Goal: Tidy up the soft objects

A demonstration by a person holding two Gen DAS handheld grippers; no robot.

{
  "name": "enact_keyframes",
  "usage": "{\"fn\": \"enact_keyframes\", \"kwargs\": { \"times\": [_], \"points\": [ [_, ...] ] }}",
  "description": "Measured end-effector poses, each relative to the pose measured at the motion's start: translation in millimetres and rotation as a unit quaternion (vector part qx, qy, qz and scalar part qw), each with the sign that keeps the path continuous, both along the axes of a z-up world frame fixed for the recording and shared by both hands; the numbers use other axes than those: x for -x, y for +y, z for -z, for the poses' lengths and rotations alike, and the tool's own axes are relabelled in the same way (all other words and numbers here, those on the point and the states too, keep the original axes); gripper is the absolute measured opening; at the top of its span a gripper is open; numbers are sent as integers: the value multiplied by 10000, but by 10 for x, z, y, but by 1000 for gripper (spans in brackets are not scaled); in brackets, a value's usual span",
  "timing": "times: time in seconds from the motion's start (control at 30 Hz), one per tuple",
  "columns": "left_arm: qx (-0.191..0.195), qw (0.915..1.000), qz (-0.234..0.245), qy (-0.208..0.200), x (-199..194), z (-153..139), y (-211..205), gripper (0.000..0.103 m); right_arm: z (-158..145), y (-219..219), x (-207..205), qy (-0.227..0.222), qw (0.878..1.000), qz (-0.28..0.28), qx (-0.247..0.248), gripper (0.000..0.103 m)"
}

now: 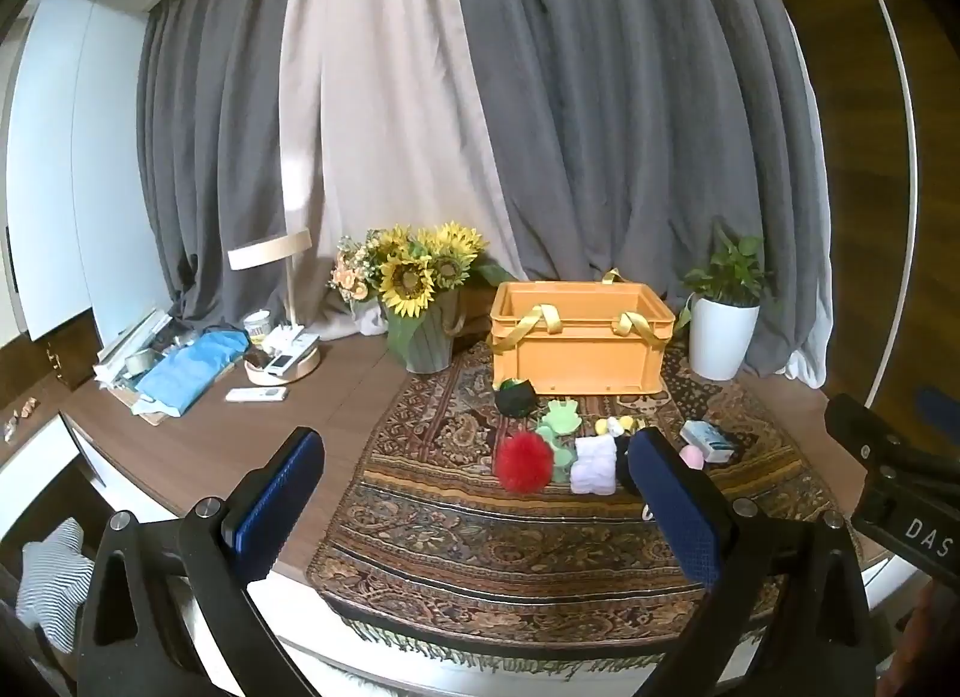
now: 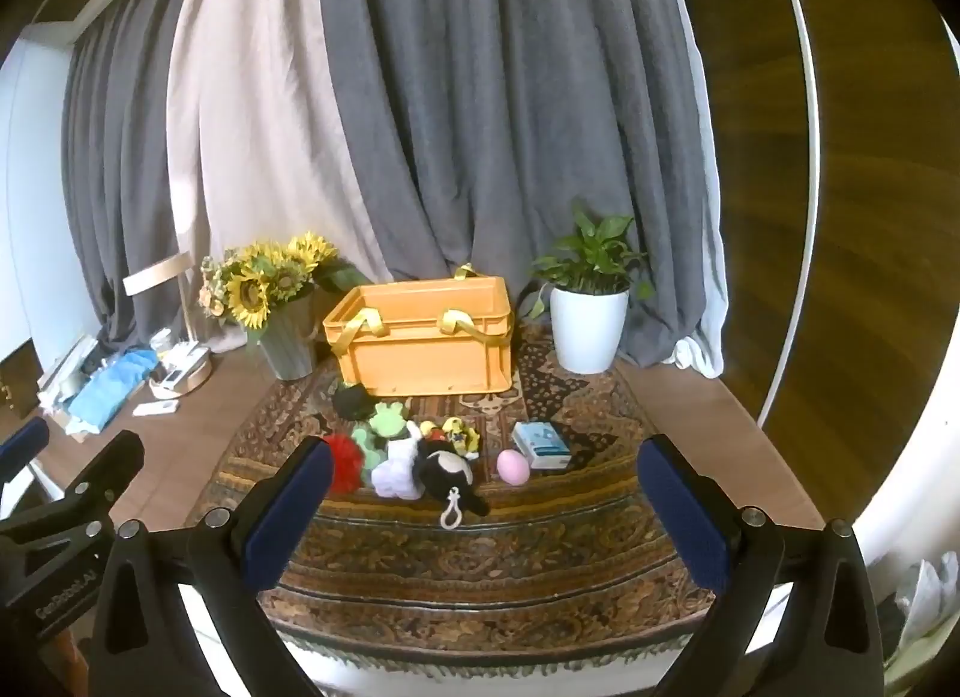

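Several soft toys lie on a patterned rug [image 1: 480, 541] in front of an orange crate [image 1: 579, 337] with yellow straps. There is a red pompom [image 1: 523, 461], a green frog plush [image 1: 559, 421], a white cloth bundle [image 1: 594, 464], a dark green plush [image 1: 515, 395], a pink ball [image 2: 513, 466] and a black-and-white plush with a clip [image 2: 447, 472]. The crate also shows in the right wrist view [image 2: 429, 337]. My left gripper [image 1: 474, 493] is open and empty, short of the toys. My right gripper [image 2: 486, 499] is open and empty, also short of them.
A sunflower vase [image 1: 420, 301] stands left of the crate, a potted plant [image 1: 723, 319] in a white pot right of it. A blue-white box [image 2: 543, 443] lies on the rug. A lamp, remotes and blue cloth [image 1: 192, 367] crowd the table's left. Curtains hang behind.
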State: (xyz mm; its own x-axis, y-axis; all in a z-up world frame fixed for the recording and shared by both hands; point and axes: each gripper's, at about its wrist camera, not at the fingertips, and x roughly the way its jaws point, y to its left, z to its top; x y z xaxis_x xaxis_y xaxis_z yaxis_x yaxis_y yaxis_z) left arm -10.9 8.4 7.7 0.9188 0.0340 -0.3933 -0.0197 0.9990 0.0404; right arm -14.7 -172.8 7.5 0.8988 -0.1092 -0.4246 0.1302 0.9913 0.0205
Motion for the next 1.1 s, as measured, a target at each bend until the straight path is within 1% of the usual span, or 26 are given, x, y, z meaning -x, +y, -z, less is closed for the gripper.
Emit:
{"fn": "enact_keyframes", "kwargs": {
  "times": [0.4,0.8,1.1],
  "points": [
    [-9,10000,61,69,-3,18,-36,103,-21,-9,-21,-15,10000,17,-80,102],
    [-93,9999,-52,-43,-11,-20,-52,103,-30,-27,-31,-34,10000,33,-76,102],
    [-104,9999,-48,-84,-11,-51,-34,103,-35,-37,-19,-50,10000,37,-70,102]
  ]
}}
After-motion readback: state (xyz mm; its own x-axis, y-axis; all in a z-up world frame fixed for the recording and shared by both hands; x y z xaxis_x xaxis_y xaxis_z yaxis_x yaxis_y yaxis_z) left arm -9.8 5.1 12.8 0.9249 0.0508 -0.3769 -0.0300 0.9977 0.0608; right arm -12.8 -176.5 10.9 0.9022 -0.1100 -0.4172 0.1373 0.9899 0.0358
